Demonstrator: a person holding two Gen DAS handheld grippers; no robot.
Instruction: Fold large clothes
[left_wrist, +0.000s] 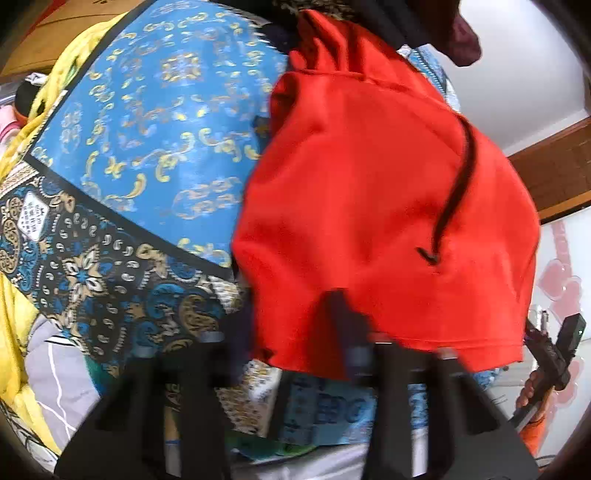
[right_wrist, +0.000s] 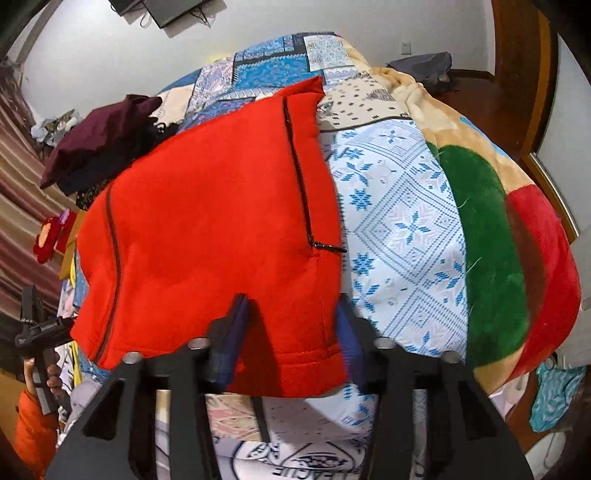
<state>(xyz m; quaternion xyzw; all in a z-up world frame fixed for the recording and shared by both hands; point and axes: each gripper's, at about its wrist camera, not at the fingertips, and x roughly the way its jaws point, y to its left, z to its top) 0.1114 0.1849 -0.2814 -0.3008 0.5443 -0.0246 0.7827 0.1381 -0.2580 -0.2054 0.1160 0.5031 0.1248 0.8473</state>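
A red fleece jacket (right_wrist: 207, 229) with black zips lies on the patterned bedspread (right_wrist: 402, 236). It also shows in the left wrist view (left_wrist: 369, 206), with a dark zip pocket. My right gripper (right_wrist: 291, 325) is open, its fingers either side of the jacket's near hem corner. My left gripper (left_wrist: 295, 325) is at the jacket's other hem edge; one finger (left_wrist: 347, 325) lies over the red cloth, the other is blurred beside it, so its state is unclear. The right gripper shows at the far right of the left wrist view (left_wrist: 554, 350).
A blue and gold bedspread (left_wrist: 159, 125) covers the bed. A dark maroon garment pile (right_wrist: 99, 136) lies behind the jacket. A green, red and beige plush blanket (right_wrist: 491, 258) lies to the right. A yellow blanket (left_wrist: 14, 317) lies on the left.
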